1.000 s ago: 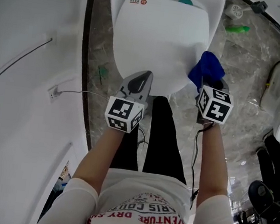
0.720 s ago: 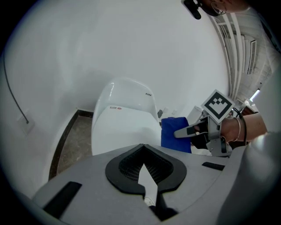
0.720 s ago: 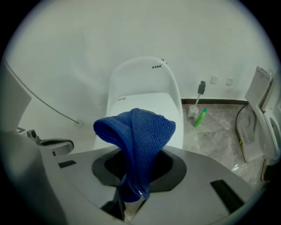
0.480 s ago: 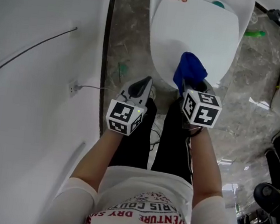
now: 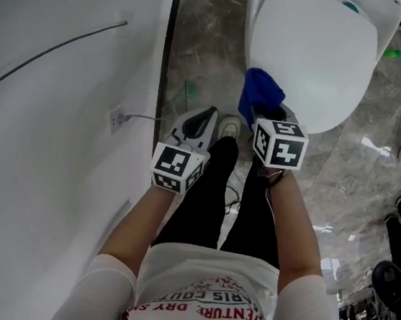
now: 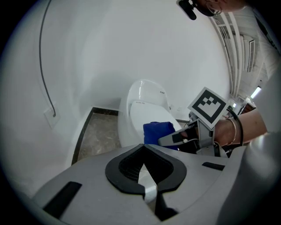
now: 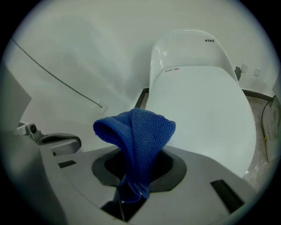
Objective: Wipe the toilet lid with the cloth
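Observation:
The white toilet lid (image 5: 315, 54) is down, at the upper right of the head view. My right gripper (image 5: 263, 118) is shut on a blue cloth (image 5: 261, 92), which it holds at the lid's near left edge. In the right gripper view the cloth (image 7: 138, 140) stands up folded out of the shut jaws of the right gripper (image 7: 131, 193), with the lid (image 7: 206, 110) beyond it. I cannot tell whether the cloth touches the lid. My left gripper (image 5: 207, 117) hangs shut and empty to the left, over the floor. The left gripper view shows its jaws (image 6: 143, 165) closed, with the cloth (image 6: 158, 132) ahead.
A white wall with a socket (image 5: 116, 118) and a thin cable runs along the left. The marble floor (image 5: 200, 47) lies between the wall and the toilet. The person's legs (image 5: 218, 194) and a shoe (image 5: 228, 128) are just below the grippers. A green item (image 5: 393, 53) and dark gear (image 5: 396, 281) sit on the right.
The right gripper has carried the cloth from the lid's front right edge across to its front left edge. The left gripper has stayed shut and held its place beside the body.

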The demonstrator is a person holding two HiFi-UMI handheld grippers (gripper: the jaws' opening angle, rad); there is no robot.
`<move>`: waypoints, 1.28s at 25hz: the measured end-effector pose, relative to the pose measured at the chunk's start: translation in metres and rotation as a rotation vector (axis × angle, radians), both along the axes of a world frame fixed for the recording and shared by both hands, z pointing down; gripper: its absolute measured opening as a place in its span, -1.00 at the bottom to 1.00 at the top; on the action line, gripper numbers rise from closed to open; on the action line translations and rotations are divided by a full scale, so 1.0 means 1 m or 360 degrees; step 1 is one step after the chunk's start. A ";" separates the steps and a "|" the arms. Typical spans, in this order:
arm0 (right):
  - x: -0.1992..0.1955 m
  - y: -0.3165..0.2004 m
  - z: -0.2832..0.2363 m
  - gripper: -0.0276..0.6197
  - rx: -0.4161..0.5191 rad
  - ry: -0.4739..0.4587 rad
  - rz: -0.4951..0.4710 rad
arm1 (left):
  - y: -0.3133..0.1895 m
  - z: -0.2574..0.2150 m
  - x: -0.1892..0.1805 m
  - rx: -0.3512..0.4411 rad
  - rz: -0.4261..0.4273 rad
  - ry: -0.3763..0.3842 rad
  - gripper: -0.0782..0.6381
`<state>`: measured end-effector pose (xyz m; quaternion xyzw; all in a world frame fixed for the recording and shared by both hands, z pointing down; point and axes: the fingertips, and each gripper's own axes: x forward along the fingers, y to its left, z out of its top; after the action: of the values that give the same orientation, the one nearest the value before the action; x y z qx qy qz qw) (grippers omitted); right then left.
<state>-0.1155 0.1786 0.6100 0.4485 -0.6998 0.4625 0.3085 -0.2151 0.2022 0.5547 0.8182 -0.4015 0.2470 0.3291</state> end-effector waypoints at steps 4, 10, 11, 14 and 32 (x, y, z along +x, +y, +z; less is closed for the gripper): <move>0.012 0.000 0.022 -0.60 0.0014 0.0078 -0.0015 | 0.008 0.018 -0.008 -0.0044 -0.0019 0.0001 -0.76; 0.038 0.009 0.026 -0.60 0.0020 0.0061 -0.0034 | 0.015 0.027 0.008 -0.0060 -0.0046 -0.0012 -0.76; 0.043 0.010 0.025 -0.60 0.0024 0.0059 -0.0039 | 0.013 0.027 0.015 -0.0055 -0.0068 -0.0006 -0.76; 0.061 0.014 0.023 -0.60 0.0029 0.0035 -0.0027 | 0.009 0.022 0.040 -0.0034 -0.0127 0.0014 -0.76; 0.215 0.046 0.023 -0.60 0.0007 0.0129 -0.0066 | 0.019 0.025 0.153 -0.0073 -0.0253 -0.0003 -0.76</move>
<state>0.0998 0.2247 0.6330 0.4528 -0.6970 0.4360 0.3452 -0.0624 0.2211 0.5797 0.7757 -0.4598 0.2299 0.3661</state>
